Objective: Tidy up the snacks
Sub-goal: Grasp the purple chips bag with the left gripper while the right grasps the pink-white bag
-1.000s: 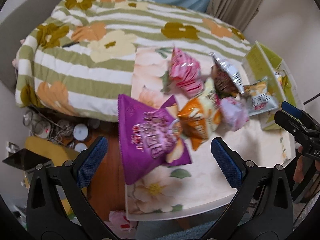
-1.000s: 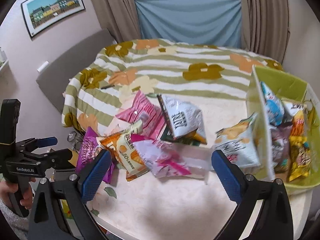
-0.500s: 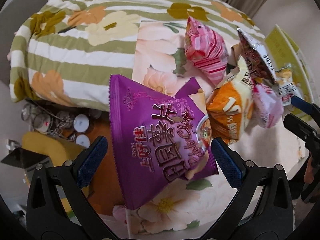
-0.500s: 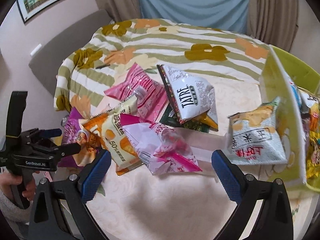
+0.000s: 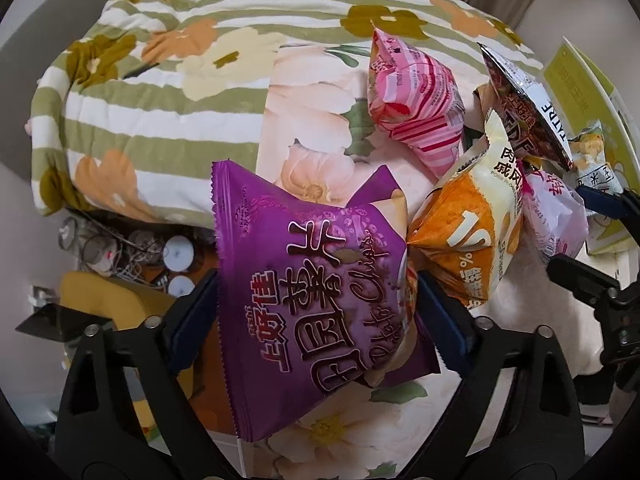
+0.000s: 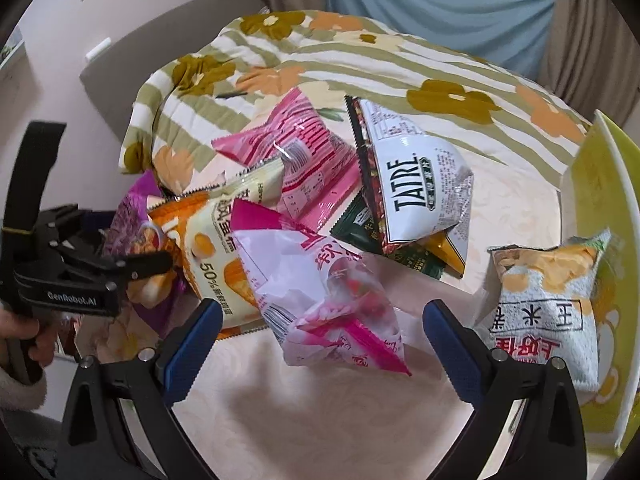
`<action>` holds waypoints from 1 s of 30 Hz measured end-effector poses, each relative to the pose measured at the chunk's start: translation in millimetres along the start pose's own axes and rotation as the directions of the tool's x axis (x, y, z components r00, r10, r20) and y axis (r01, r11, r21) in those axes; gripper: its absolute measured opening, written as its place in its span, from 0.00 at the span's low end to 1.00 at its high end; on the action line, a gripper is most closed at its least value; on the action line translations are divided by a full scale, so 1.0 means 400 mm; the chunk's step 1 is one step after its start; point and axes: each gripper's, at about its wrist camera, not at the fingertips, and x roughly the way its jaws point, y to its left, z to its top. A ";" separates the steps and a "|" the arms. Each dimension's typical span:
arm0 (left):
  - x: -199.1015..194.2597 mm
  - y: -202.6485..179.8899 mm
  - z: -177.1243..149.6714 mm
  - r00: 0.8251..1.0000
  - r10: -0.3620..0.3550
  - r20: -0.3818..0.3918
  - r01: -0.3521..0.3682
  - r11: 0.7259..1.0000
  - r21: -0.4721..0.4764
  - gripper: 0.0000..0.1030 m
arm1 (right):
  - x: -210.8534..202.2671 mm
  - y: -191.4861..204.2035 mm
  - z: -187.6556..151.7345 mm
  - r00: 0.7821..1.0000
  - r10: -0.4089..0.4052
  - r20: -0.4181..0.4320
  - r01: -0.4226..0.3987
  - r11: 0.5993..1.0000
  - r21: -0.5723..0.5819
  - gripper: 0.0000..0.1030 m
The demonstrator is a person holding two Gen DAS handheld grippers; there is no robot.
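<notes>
Item: glossy purple potato-chip bag (image 5: 320,292), air-puffed foil pillow with serrated end seams. Location: near-left corner of the floral-clothed table (image 5: 308,92), one side overhanging the edge; its right flank touches an orange-and-cream chip bag (image 5: 468,236).

Orientation: long axis runs from the far seam towards the camera, tilted slightly; print reads upside down in the left wrist view, so the bag's top points at the near table edge.

Handling (judged): very light, soft, springy under pressure; film looks slippery; contents brittle. Best taken across the short width at mid-body with a gentle squeeze, or by a flat end seam to spare the chips.

Left gripper (image 5: 318,312): jaws have just been closing, and the blue pads (image 5: 196,312) now sit against both flanks of the purple bag, clamping it across its width.

Right gripper (image 6: 322,344): jaws spread wide, nothing pinched; a pale pink-and-white snack bag (image 6: 324,300) lies between and just ahead of the fingers, apparently untouched.

Surrounding stock: pink striped packet (image 5: 416,100); silver-and-maroon bag lettered TATRE (image 6: 416,196), propped on a dark green packet (image 6: 360,224); grey-and-yellow corn-snack bag (image 6: 552,304) leaning against the lime-green storage box (image 6: 600,184) at the table's right. Beyond: a green-striped flowered quilt (image 5: 160,80).
</notes>
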 end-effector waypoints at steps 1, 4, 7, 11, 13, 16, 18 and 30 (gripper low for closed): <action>0.001 -0.002 0.001 1.000 0.013 0.001 -0.013 1.000 0.005 0.84 | 0.004 0.000 -0.001 1.000 0.002 -0.004 -0.002 1.000 -0.008 0.97; 0.002 -0.007 0.004 0.999 0.054 -0.004 -0.054 0.999 0.010 0.75 | 0.018 0.001 0.002 1.000 0.007 -0.016 -0.007 0.999 -0.038 0.94; -0.005 -0.007 0.004 0.998 0.068 -0.009 -0.068 0.998 0.005 0.69 | 0.032 0.001 0.004 0.999 0.012 -0.032 -0.014 0.998 -0.064 0.88; -0.020 -0.013 0.001 0.997 0.072 -0.007 -0.071 0.997 0.008 0.61 | 0.046 0.000 0.009 0.999 0.018 -0.047 -0.022 0.995 -0.094 0.83; -0.027 -0.020 -0.003 0.997 0.082 -0.002 -0.082 0.997 0.014 0.61 | 0.053 0.004 0.012 0.999 0.017 -0.051 -0.023 0.993 -0.112 0.81; -0.035 -0.023 -0.010 0.997 0.076 -0.005 -0.076 0.997 0.000 0.60 | 0.064 0.009 0.016 0.998 0.026 -0.061 -0.033 0.991 -0.130 0.75; -0.042 -0.021 -0.016 0.997 0.074 -0.006 -0.074 0.997 -0.011 0.60 | 0.074 0.009 0.017 0.997 0.030 -0.071 -0.040 0.990 -0.138 0.74; -0.068 -0.003 -0.050 0.998 0.060 -0.015 -0.060 0.997 -0.052 0.60 | 0.077 0.020 0.015 0.997 0.024 -0.069 -0.037 0.980 -0.193 0.50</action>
